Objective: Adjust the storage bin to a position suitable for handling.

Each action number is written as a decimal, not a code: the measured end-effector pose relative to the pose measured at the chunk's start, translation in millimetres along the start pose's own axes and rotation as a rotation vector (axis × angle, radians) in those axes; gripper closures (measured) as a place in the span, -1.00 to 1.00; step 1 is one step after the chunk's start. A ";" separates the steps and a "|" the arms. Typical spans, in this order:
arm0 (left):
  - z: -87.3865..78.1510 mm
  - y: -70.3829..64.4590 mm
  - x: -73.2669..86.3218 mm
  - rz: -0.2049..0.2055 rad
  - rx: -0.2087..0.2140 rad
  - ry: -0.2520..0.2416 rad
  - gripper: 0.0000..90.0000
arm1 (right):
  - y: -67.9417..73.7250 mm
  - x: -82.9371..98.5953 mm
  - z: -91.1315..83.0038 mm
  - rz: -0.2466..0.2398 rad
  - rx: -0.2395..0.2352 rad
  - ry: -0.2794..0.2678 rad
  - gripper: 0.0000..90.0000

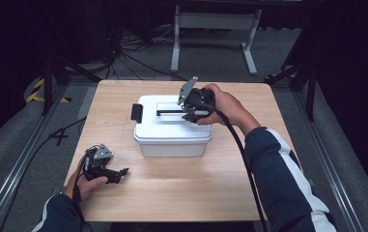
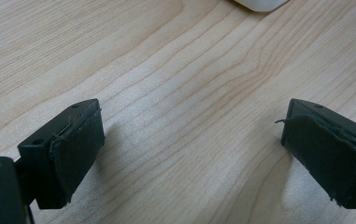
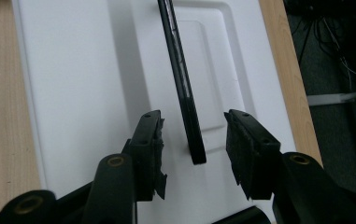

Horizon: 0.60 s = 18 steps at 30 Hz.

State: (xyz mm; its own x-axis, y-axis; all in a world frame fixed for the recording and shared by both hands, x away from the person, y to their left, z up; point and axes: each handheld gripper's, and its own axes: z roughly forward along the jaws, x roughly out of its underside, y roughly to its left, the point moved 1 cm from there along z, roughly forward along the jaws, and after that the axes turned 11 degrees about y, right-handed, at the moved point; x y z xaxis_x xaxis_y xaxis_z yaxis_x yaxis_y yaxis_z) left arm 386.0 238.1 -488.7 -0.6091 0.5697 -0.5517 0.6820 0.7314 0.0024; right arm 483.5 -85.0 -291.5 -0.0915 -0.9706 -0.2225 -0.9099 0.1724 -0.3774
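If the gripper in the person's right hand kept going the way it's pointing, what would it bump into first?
Probably the thin black handle on the white plastic box's lid: the right gripper has its open jaws either side of the handle's end.

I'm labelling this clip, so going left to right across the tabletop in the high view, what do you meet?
Left claw in the person's left hand → black latch on the box's left end → white lidded box → right claw over the lid's black handle → right hand.

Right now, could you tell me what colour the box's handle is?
Black; the handle shows best in the right gripper view.
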 end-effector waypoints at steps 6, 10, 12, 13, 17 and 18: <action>0.0 -0.6 0.2 -0.006 0.006 0.002 -0.86 | 1.1 -10.2 7.9 -0.030 -0.019 0.042 0.52; 0.0 -0.5 0.2 -0.005 0.005 0.002 -0.86 | 2.6 -17.1 10.9 -0.047 -0.008 0.046 0.75; 0.0 -0.1 0.0 -0.002 0.001 0.000 -0.86 | 2.5 -19.4 10.2 -0.057 0.004 0.051 0.81; 0.0 0.0 0.0 0.000 0.000 0.000 -0.86 | 2.5 -21.1 10.7 -0.053 0.008 0.051 0.81; 0.0 -0.6 0.2 -0.006 0.006 0.002 -0.86 | 1.9 -24.4 10.3 -0.064 0.018 0.060 0.83; 0.0 0.0 0.0 0.001 0.000 0.000 -0.86 | 2.1 -24.8 10.3 -0.069 0.016 0.062 0.83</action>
State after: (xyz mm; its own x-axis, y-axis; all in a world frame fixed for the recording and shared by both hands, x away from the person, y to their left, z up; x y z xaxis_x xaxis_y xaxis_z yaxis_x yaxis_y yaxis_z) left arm 386.0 238.1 -488.7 -0.6088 0.5702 -0.5516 0.6823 0.7311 0.0027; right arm 488.0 -58.8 -296.0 -0.0543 -0.9887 -0.1396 -0.9083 0.1070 -0.4045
